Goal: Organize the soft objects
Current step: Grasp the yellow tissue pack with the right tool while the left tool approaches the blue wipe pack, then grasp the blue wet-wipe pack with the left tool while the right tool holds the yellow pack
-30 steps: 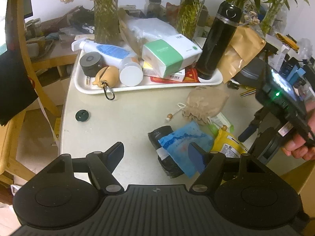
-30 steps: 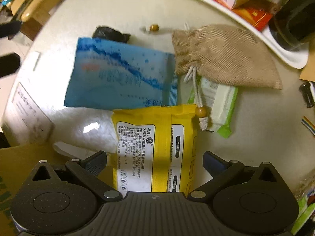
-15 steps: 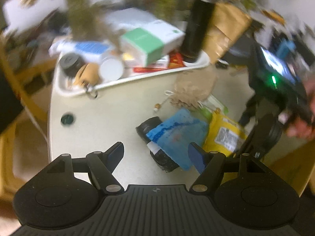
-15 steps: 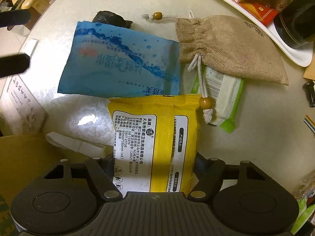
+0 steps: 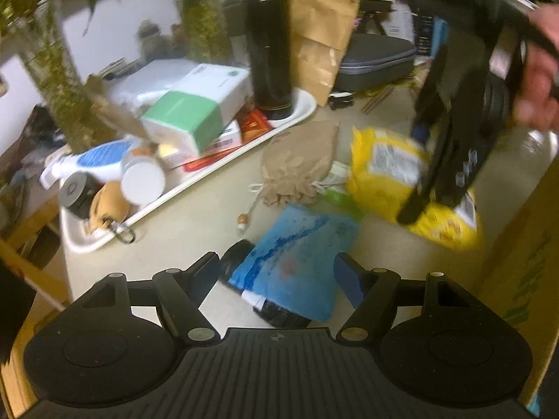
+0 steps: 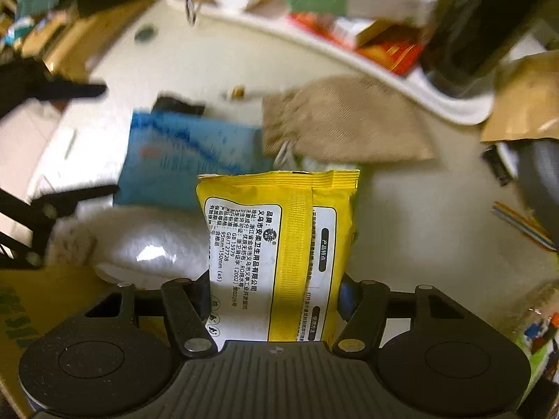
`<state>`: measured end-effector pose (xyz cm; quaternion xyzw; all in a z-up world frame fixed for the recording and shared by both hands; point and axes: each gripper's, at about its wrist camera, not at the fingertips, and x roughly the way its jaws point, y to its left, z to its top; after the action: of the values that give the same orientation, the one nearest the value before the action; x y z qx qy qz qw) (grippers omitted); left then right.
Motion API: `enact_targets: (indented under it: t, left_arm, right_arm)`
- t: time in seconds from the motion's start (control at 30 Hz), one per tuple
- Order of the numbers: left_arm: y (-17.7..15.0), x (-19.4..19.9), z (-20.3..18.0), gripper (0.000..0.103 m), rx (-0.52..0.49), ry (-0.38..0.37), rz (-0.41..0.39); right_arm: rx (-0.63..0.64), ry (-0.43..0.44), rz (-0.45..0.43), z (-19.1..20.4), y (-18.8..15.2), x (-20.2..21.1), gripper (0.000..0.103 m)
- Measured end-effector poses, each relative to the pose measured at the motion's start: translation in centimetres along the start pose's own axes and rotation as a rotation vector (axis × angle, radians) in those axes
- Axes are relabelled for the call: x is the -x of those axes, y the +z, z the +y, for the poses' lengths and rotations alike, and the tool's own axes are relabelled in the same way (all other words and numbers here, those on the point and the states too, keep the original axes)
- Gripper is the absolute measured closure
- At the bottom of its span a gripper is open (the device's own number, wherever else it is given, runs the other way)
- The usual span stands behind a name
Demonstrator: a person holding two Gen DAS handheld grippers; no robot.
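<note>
The yellow wipes packet sits pinched in the right gripper, whose jaws are closing on its sides, above the table edge. At eleven o'clock lies the blue wipes pack, at one o'clock the burlap pouch. The left gripper hovers spread and empty over bare tabletop.

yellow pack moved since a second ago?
Yes. The yellow pack is now pinched between the closing right tongs and lifted; in the right wrist view its top edge now covers the green pack it earlier lay beside, below the burlap pouch.
</note>
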<state>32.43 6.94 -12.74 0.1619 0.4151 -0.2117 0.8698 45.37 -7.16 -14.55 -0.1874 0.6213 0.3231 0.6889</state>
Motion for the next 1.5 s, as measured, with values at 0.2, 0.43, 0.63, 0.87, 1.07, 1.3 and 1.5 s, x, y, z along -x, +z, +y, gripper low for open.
enact_targets:
  t: [0.2,0.43,0.63,0.87,1.07,1.3,1.5]
  left_arm:
    - [0.4,-1.4,-0.8,0.031,-0.132,-0.055,-0.007]
    - [0.9,-4.0,-1.2,0.027,-0.23,-0.112,0.029]
    - [1.2,-5.6,-1.9,0.027,-0.308,-0.105,0.063]
    - [1.4,-7.9,-1.8,0.026,-0.331,-0.111,0.126]
    - [1.5,-8.8,-1.9,0.023,-0.327,-0.103,0.154]
    - [1.5,-8.4,-2.0,0.032,-0.319,-0.128,0.14]
    - [2.0,-7.3,-1.5,0.033,-0.28,-0.138,0.126]
  right_arm:
    - [-0.037,-0.08,-0.165,-1.3,-1.0,4.6,0.038]
    - [-0.112,-0.082,-0.258,-2.5,-2.8,7.1,0.038]
    - [-0.162,-0.077,-0.277,-3.2,-3.8,7.0,0.038]
    - [-0.192,-0.061,-0.299,-3.9,-4.5,7.6,0.038]
    - [-0.2,-0.052,-0.305,-4.2,-4.7,7.7,0.038]
    - [-0.201,-0.052,-0.307,-4.2,-4.7,7.6,0.038]
    - [-0.208,-0.044,-0.316,-4.3,-5.0,7.9,0.038]
